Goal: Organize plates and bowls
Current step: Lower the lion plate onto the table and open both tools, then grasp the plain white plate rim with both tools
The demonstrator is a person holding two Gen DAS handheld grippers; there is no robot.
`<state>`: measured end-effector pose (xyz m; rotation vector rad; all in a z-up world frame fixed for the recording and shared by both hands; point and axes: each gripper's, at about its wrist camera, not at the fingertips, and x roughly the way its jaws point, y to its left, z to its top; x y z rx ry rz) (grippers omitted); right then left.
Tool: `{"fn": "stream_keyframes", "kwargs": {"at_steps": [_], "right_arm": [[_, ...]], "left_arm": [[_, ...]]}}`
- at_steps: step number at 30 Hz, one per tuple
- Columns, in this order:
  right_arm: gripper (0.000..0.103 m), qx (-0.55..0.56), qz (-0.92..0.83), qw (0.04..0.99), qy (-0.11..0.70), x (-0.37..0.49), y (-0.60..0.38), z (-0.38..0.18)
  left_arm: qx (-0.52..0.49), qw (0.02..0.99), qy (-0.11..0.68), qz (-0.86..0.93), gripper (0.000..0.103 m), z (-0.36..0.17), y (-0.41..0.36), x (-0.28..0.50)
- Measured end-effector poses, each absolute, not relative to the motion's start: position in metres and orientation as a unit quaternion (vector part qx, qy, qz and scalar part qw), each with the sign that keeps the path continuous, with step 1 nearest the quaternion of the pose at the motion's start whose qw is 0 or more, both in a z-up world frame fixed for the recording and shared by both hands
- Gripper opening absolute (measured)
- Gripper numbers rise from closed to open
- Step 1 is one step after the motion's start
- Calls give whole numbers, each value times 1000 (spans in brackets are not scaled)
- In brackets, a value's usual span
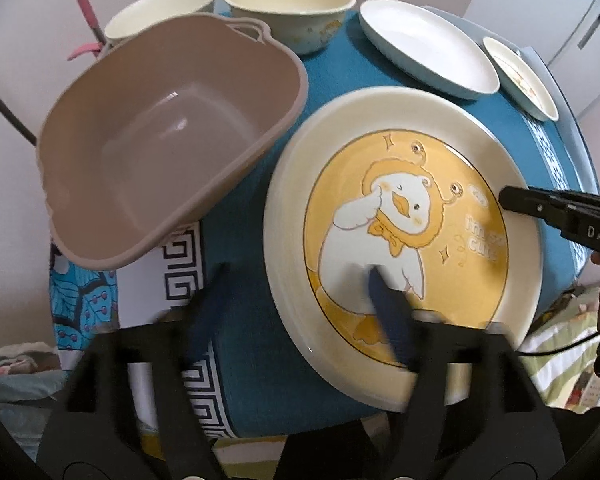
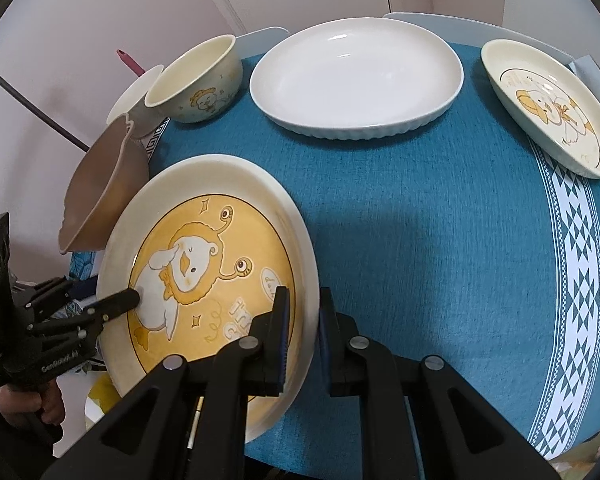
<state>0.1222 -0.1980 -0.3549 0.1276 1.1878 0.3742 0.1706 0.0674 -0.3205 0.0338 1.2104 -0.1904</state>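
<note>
Your right gripper (image 2: 303, 312) has its jaws closed on the rim of the duck plate (image 2: 204, 280), one finger over the yellow face and the other under the outer edge, with the plate tilted up off the teal tablecloth (image 2: 420, 240). Your left gripper (image 1: 296, 292) stands wide open: one finger lies across the plate's printed face, the other over the cloth at about 9 o'clock from it, gripping nothing. In the left wrist view the plate (image 1: 400, 220) fills the lower right, and the brown plastic basin (image 1: 168, 132) sits at its 10 o'clock, close beside it; whether they touch is unclear. Beyond, at 12 o'clock, two cream bowls (image 1: 288, 4) stand side by side. The white oval dish (image 2: 356, 76) lies at 12 o'clock in the right wrist view, and a smaller duck plate (image 2: 552, 108) at 2 o'clock, at the table's edge.
</note>
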Motion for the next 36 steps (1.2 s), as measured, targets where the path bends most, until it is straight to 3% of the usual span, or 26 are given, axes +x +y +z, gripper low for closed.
{"fn": "stream_keyframes", "kwargs": {"at_steps": [2,4,6,16,17,18,19,22,29,36], "right_arm": [[14,55,175,812,555,121,-199,-356],[25,53,174,812,555,120,-201,-355],[56,59,181,808,558,119,-206,-352],[58,46,216,839,498,122,-254,-273],[66,46,223,842,490,124,-262,-263],[90,43,233,846,477,128,-273,-249],[101,41,239,850,468,129,-279,-242],[103,35,271,864,422,141,-305,-210],[103,-28,279,869,407,199,-341,-166],[103,-64,291,853,428,267,-336,-178]], "left_arm": [[12,821,564,-87,76,-317,65,169],[13,820,566,-82,76,-315,63,167],[12,821,566,-74,76,-307,61,163],[-29,865,499,-46,77,-211,23,152],[-33,872,487,-46,77,-198,17,154],[-38,881,470,-43,81,-181,6,157],[-44,887,458,-43,90,-170,1,160],[-68,904,420,-44,102,-144,-16,170],[-137,896,421,-48,102,-147,-42,214],[-242,843,472,-87,102,-200,-30,269]]}}
